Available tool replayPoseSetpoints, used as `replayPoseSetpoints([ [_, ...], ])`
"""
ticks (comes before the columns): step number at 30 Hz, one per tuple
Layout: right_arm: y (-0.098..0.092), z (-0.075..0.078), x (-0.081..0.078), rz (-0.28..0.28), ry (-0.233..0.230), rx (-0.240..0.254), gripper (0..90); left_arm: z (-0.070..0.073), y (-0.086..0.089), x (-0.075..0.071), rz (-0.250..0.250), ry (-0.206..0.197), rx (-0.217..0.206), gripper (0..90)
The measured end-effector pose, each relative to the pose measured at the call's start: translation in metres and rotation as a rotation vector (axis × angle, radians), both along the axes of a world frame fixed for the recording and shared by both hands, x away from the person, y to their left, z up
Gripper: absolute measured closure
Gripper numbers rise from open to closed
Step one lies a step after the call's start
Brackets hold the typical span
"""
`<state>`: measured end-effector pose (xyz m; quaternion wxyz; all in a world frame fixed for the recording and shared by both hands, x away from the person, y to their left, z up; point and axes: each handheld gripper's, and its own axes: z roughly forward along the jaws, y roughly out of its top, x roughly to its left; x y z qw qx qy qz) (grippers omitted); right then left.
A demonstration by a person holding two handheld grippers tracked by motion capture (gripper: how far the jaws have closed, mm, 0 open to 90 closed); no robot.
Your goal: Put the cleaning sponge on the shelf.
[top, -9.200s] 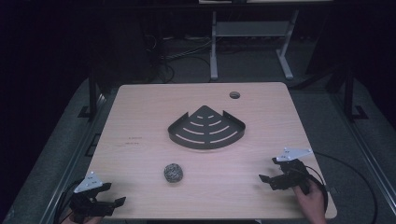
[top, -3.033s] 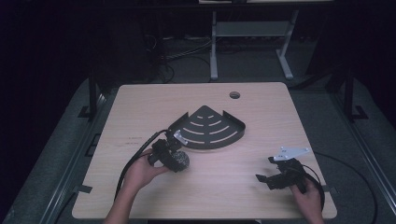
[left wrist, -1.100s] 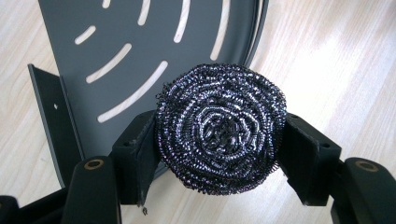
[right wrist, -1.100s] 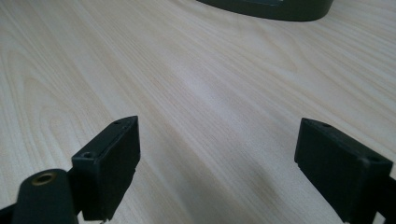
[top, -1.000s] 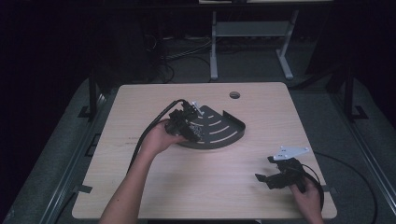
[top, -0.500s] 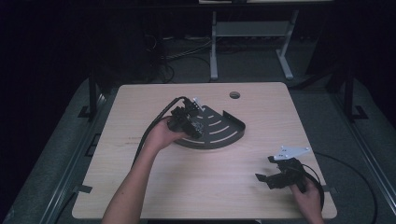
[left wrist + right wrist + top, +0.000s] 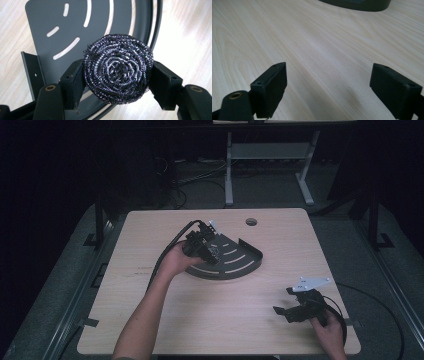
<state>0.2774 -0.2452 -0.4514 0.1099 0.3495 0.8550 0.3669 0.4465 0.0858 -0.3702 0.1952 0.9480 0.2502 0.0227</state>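
Tabletop (image 7: 220, 320) of pale wood grain spreads beneath both grippers. Below the left gripper (image 7: 206, 251) lies a dark fan-shaped tray (image 7: 240, 262) with curved slots and a raised rim, and the gripper hangs over its left part. From the left gripper view the tray (image 7: 50, 22) sits directly behind the jaws. That gripper (image 7: 117, 80) pinches a round steel wool scourer (image 7: 118, 68), its pads pressing into the coil from either side, above the tray's curved edge. The right gripper (image 7: 290, 307) rests well apart at the table's near right edge, jaws spread wide over bare wood (image 7: 319, 55), with nothing between them.
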Motion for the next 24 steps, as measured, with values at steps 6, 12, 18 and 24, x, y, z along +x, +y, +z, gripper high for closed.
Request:
replayPoseSetpoints([
  [6,-0.001,0.001,-0.001,0.000,0.004,0.010,13.9,-0.009,-0.003,0.007,-0.002,0.010,0.007,33.6],
  [12,-0.003,0.001,-0.001,-0.008,-0.002,0.012,13.9,-0.018,-0.005,0.012,0.004,0.024,0.007,33.5],
  [18,-0.003,0.001,-0.001,-0.006,-0.005,0.009,13.9,-0.026,-0.005,0.017,0.027,0.027,0.007,33.5],
  [24,-0.004,0.001,-0.001,-0.009,-0.004,0.012,13.8,-0.033,-0.006,0.022,0.040,0.042,0.003,33.5],
])
